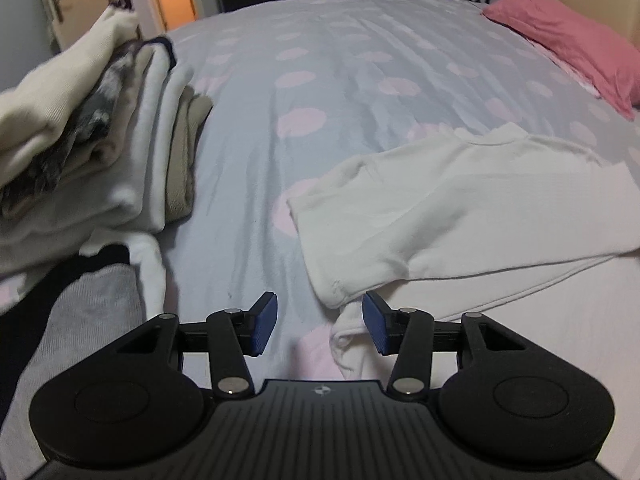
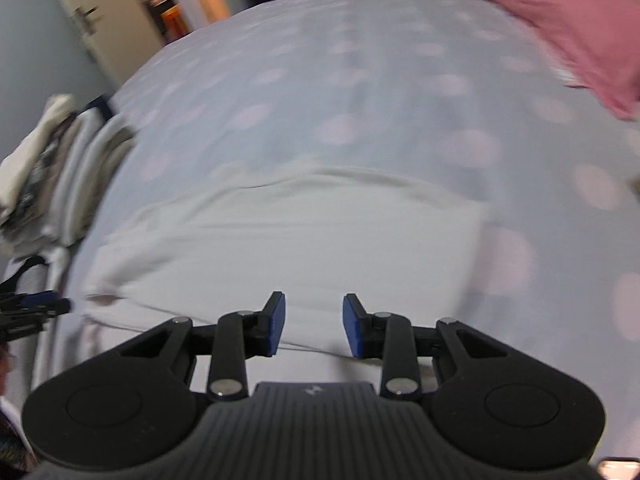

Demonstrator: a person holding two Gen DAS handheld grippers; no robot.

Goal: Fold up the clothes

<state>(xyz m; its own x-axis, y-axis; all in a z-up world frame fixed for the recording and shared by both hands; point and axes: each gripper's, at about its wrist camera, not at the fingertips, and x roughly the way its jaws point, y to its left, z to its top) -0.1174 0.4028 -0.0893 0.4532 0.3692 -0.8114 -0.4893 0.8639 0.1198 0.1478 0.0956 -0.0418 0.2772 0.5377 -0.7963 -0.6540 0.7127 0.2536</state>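
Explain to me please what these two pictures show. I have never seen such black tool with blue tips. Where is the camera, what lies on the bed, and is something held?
Each picture comes from a camera mounted on a hand-held gripper, looking forward along its two blue-padded fingers. A person holds one in each hand; there is no robot. The left gripper and the right gripper both stand open and hold nothing. On the dotted duvet lies a white garment, partly folded, in front of both grippers. A stack of folded clothes sits to the left, a pink pillow far right. The right view is blurred.
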